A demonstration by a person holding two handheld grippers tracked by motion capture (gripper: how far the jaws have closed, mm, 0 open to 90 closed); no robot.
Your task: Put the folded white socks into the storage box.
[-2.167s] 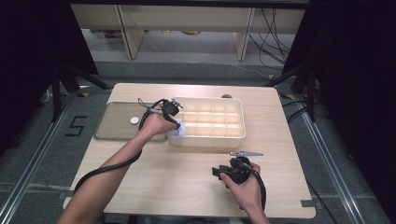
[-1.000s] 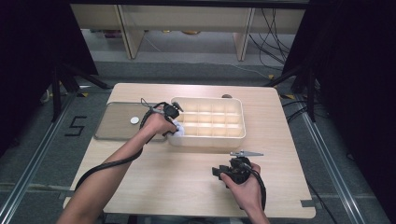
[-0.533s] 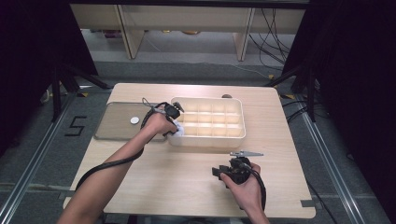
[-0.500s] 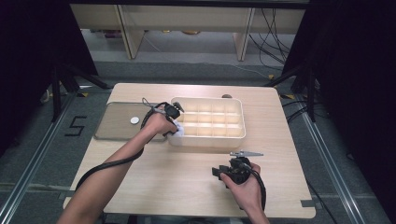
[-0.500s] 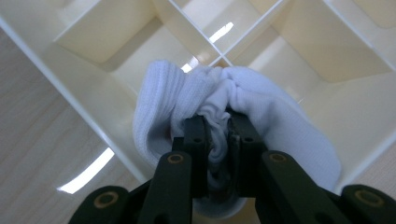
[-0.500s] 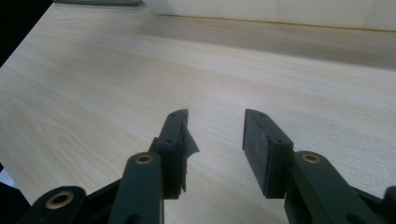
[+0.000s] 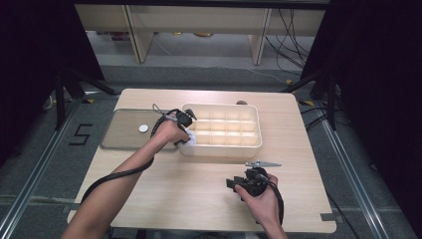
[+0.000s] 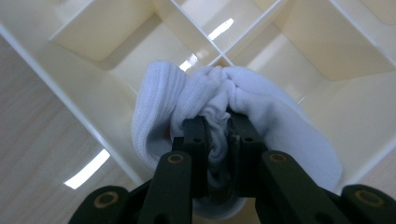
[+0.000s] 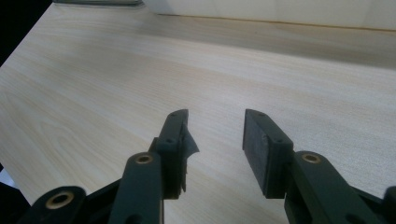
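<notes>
Pale wood-grain tabletop (image 7: 199,194) is being used as the work surface, with dark floor and shelving seen beyond its far edge. Taking the cream compartment tray (image 7: 221,145) as the landmark: a white sock (image 8: 243,98), bunched up, is being pinched by the left gripper (image 8: 217,128), whose jaws are being kept narrow with the fabric squeezed between them. The sock is being held at the tray's near-left corner, over the dividers and partly down in a corner compartment; in the high view it is being shown as a small white patch (image 7: 189,141) at that corner, just beside the left gripper (image 7: 183,119). A flat grey lid (image 7: 124,137) with a small white disc (image 7: 143,128) on it is lying just left of the tray. The right gripper (image 9: 215,135) is being held well in front of the tray, low over bare wood, its jaws being kept apart with nothing between them; in the high view it (image 7: 251,181) is being gripped by the right hand (image 7: 261,196).
</notes>
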